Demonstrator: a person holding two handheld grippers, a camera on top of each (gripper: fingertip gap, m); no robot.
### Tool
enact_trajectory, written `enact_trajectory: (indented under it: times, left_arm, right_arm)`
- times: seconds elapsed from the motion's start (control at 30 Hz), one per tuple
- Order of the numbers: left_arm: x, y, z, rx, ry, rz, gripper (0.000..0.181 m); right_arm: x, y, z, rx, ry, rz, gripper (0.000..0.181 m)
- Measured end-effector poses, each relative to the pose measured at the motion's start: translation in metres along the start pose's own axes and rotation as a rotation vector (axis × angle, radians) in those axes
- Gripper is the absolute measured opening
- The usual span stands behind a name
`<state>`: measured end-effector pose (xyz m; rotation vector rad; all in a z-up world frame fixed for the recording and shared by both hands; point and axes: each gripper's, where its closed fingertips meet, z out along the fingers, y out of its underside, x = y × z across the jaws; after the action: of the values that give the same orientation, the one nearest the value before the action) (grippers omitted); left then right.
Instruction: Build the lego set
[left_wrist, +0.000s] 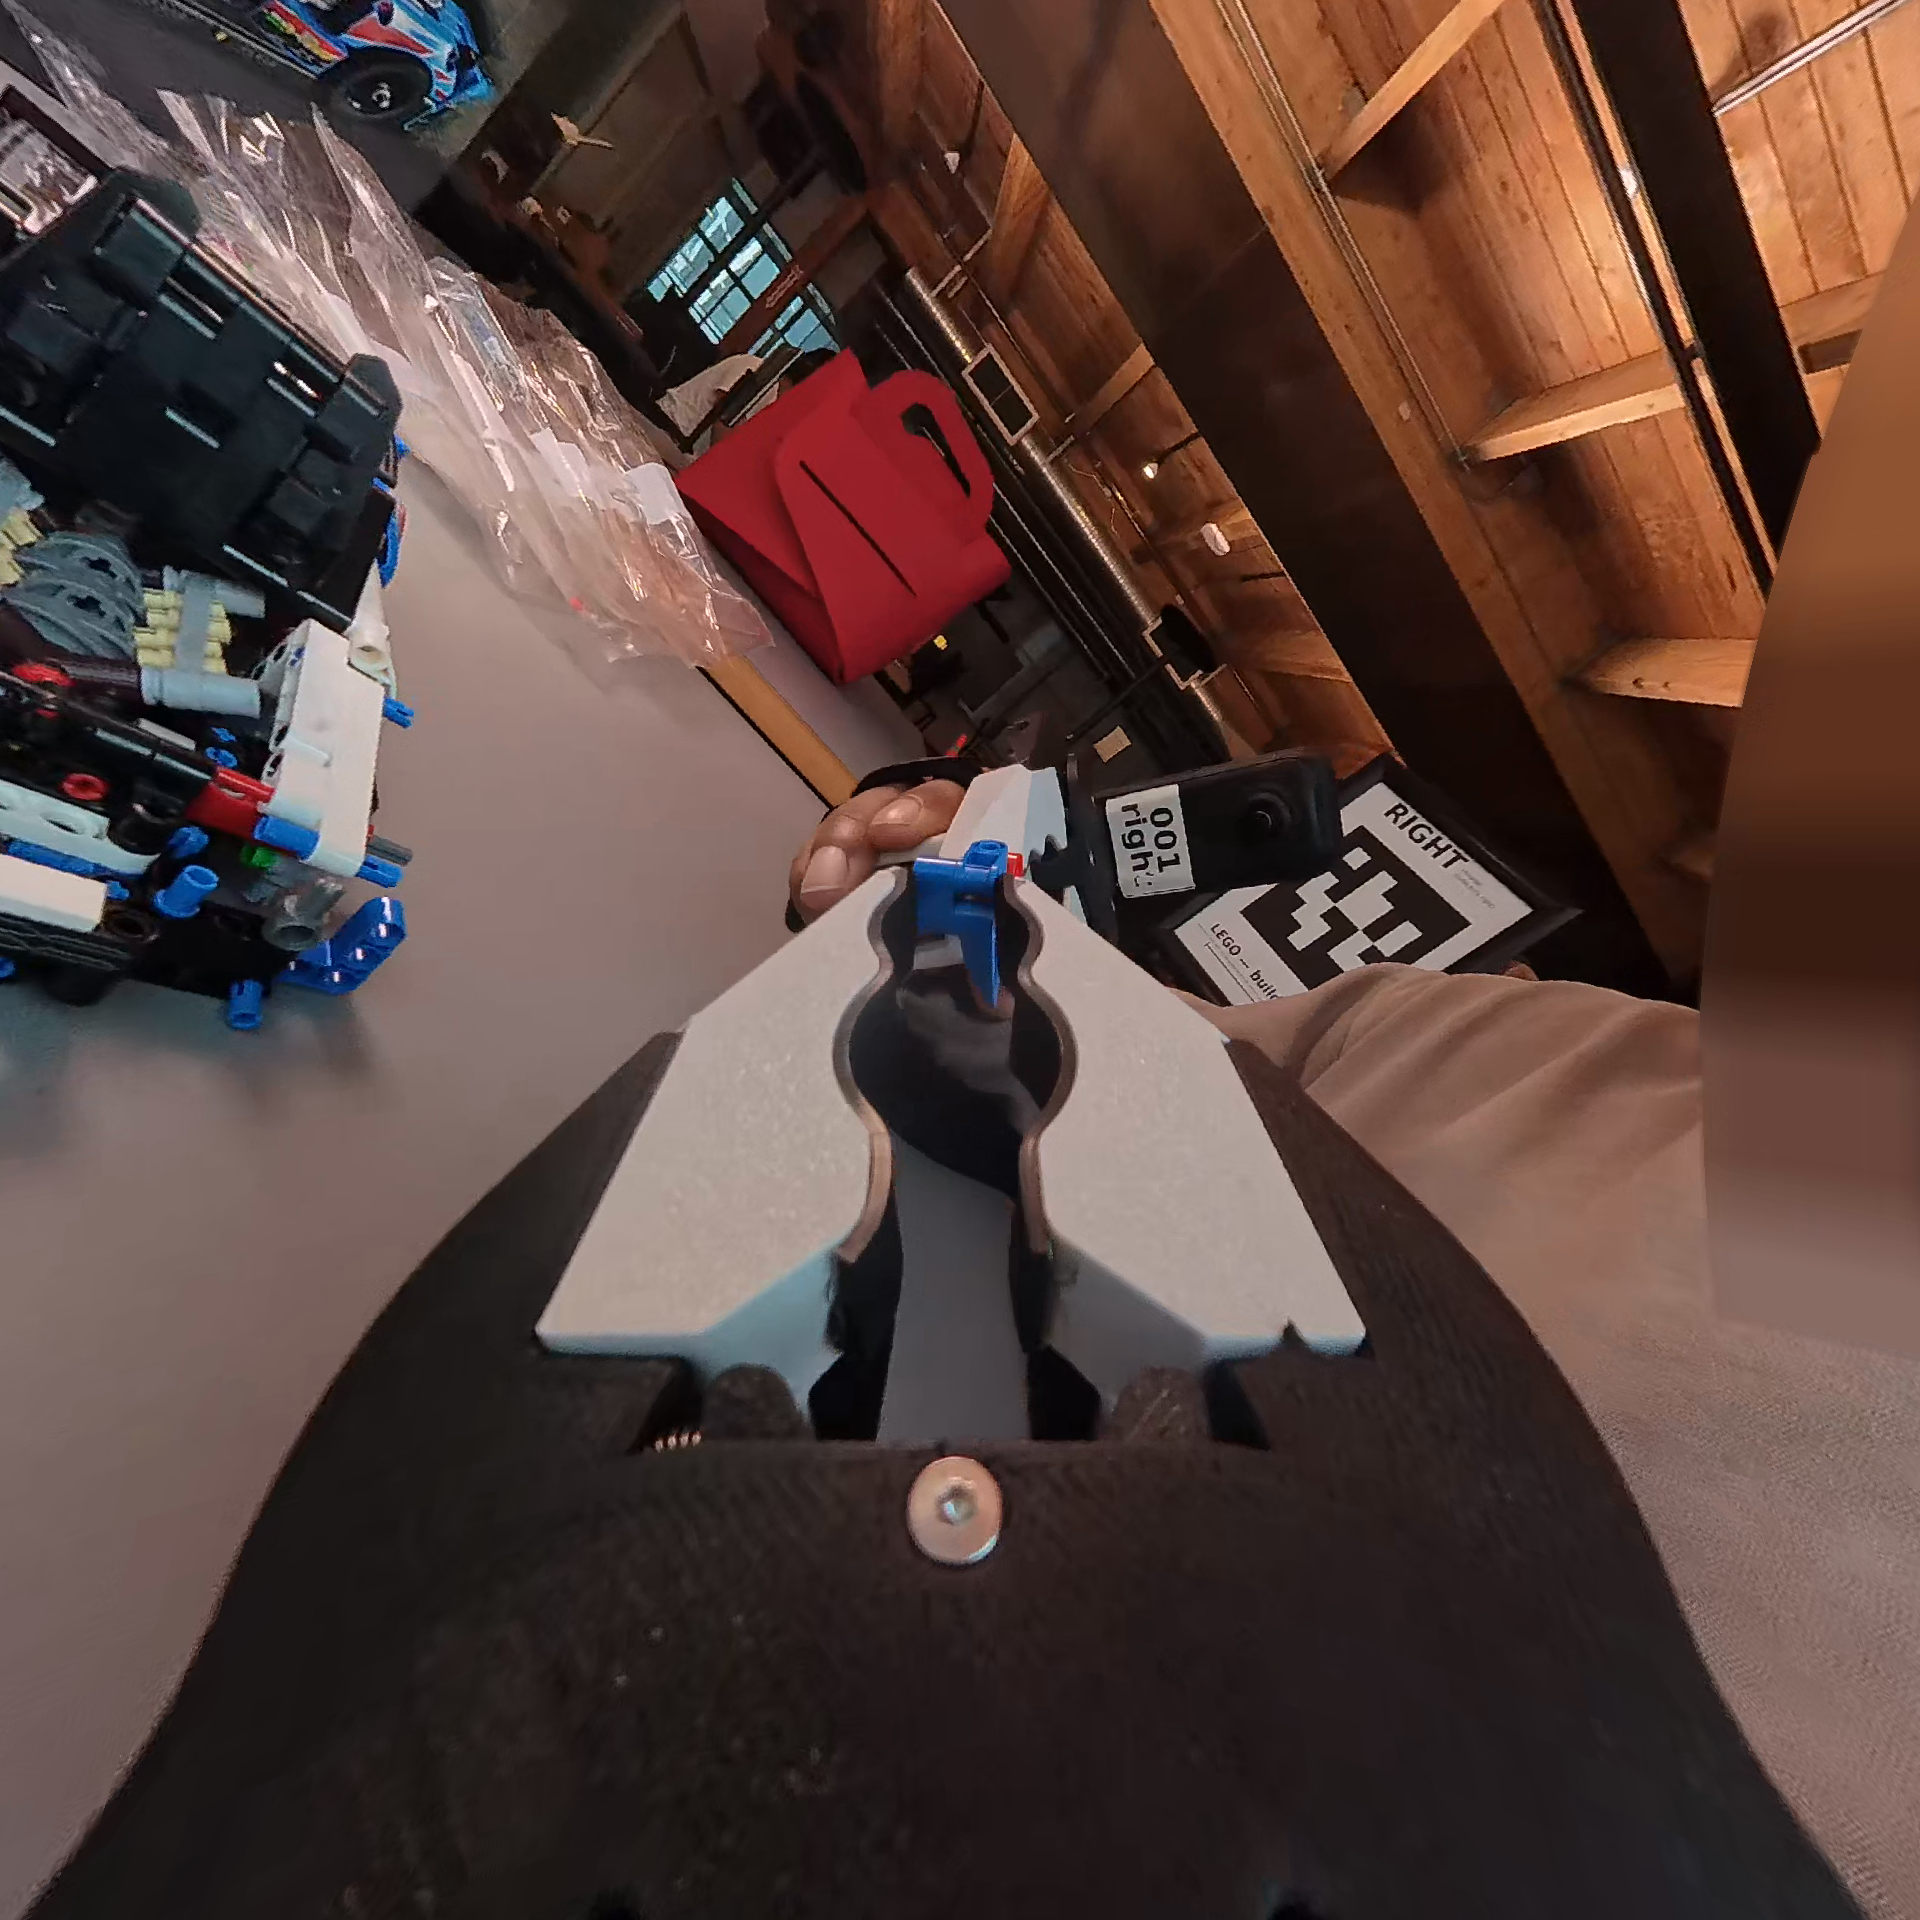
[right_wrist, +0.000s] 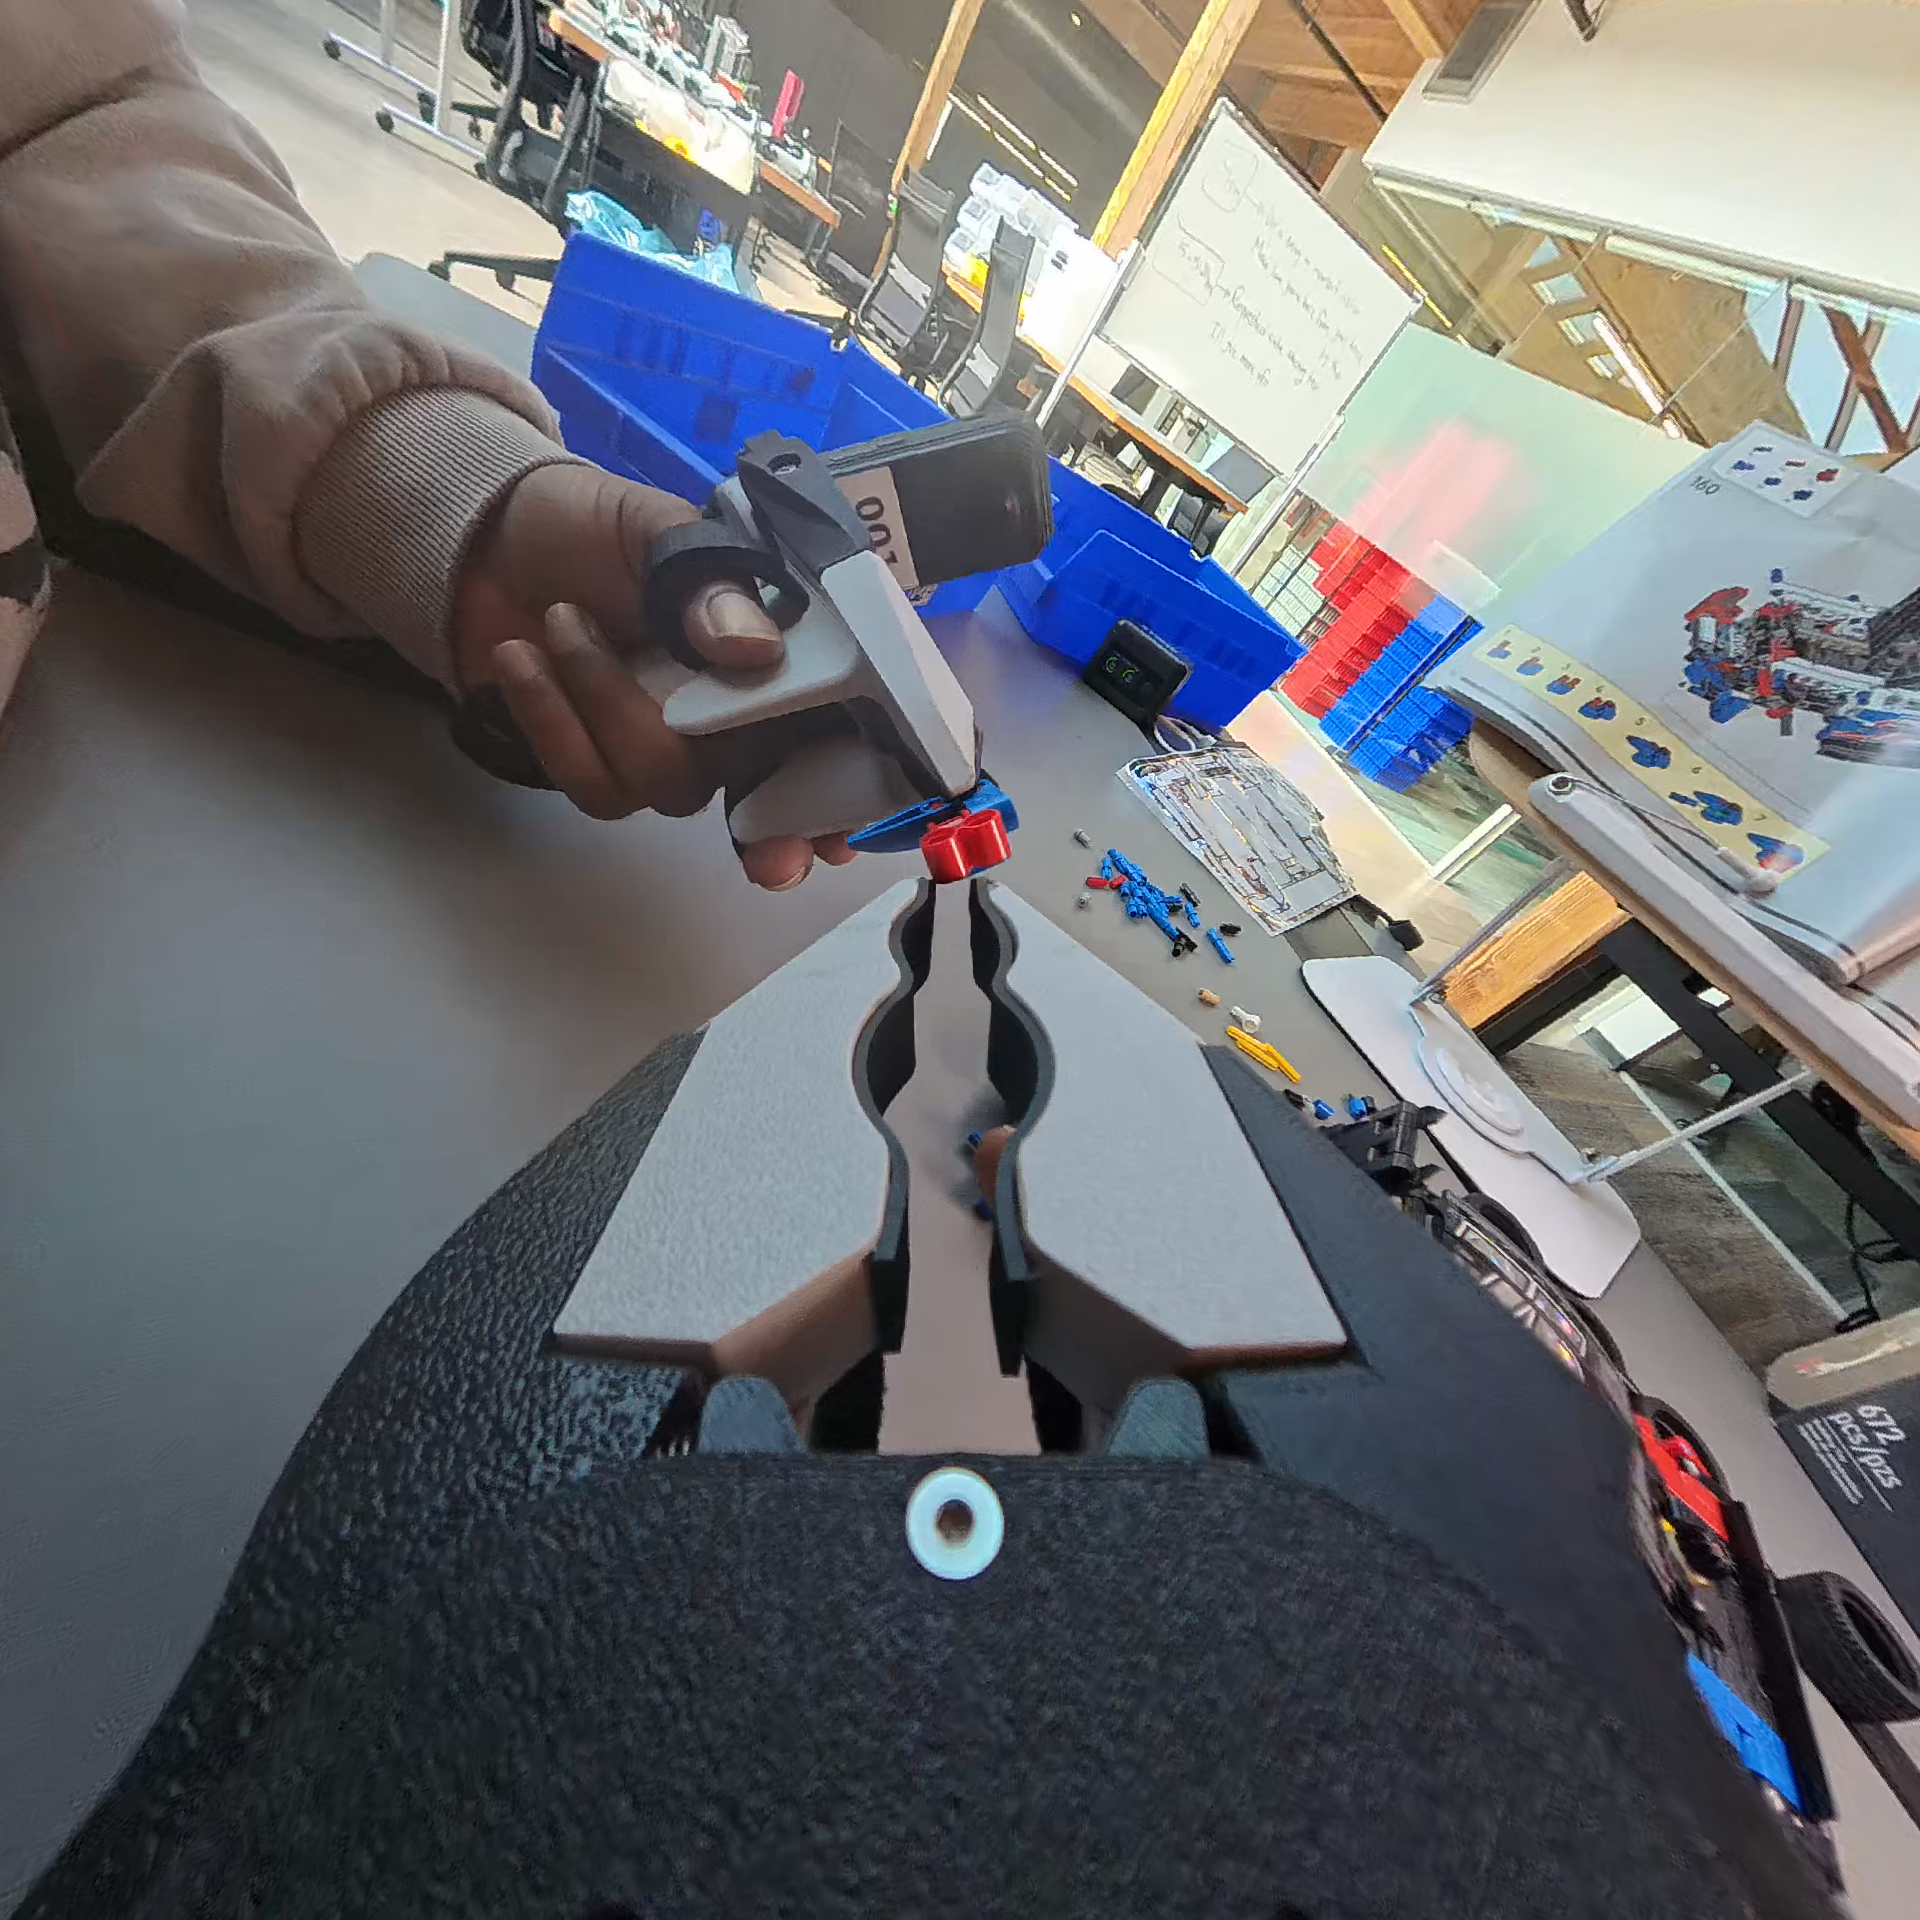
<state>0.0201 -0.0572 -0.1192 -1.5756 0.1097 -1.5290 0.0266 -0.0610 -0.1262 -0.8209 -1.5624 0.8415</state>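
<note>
Your left hand-held gripper (left_wrist: 951, 894) is clenched on the blue piece (left_wrist: 964, 914) with the red connector (right_wrist: 964, 844) at its tip, just ahead of your slightly parted, empty right hand-held gripper (right_wrist: 951, 896); push off-axis and it may twist loose onto the counter (right_wrist: 312, 935).

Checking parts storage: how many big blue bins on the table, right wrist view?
2. One blue bin sits beyond the hand; a second blue bin is right of it, behind the left gripper. That gripper may hide more.
</note>
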Motion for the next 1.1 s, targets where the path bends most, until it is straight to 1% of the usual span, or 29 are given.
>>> enact_trajectory:
  times: [0.03,0.13,0.17,0.23,0.3,0.37,0.5,0.63,0.8,0.9,1.0,1.1]
  left_arm:
    - [0.0,-0.001,0.0,0.003,-0.013,0.031,0.012]
    - [0.0,-0.004,-0.002,-0.003,-0.065,0.183,0.013]
    - [0.002,-0.004,-0.001,-0.013,-0.073,0.231,0.013]
    - [0.006,-0.003,0.0,-0.023,-0.082,0.318,0.013]
    - [0.01,-0.001,0.001,-0.032,-0.087,0.388,0.013]
    - [0.015,0.0,0.001,-0.05,-0.073,0.453,0.013]
    - [0.028,0.008,0.002,-0.113,-0.017,0.585,0.013]
    - [0.037,0.016,0.003,-0.141,0.047,0.621,0.013]
    - [0.044,0.023,0.003,-0.166,0.09,0.616,0.013]
    - [0.042,0.02,0.004,-0.155,0.064,0.62,0.013]
    - [0.03,0.011,0.004,-0.128,-0.036,0.615,0.013]
    - [0.014,0.003,0.001,-0.108,-0.159,0.614,0.014]
  right_arm:
    - [0.002,-0.001,-0.001,0.004,0.007,0.006,0.01]
    - [0.003,-0.005,-0.002,0.028,-0.028,0.134,0.021]
    - [0.004,-0.005,-0.001,0.031,-0.037,0.185,0.022]
    - [0.003,-0.005,0.001,0.036,-0.06,0.26,0.02]
    - [-0.005,-0.007,0.001,0.057,-0.124,0.321,0.007]
    - [-0.008,-0.012,0.0,0.096,-0.167,0.383,0.006]
    - [-0.019,-0.021,-0.007,0.172,-0.307,0.477,0.005]
    - [-0.028,-0.028,-0.013,0.223,-0.428,0.556,0.004]
    - [-0.035,-0.033,-0.018,0.246,-0.495,0.595,0.004]
    - [-0.032,-0.031,-0.017,0.24,-0.465,0.592,0.004]
    - [-0.02,-0.023,-0.011,0.201,-0.369,0.579,0.004]
    - [-0.01,-0.009,-0.001,0.127,-0.246,0.543,0.004]
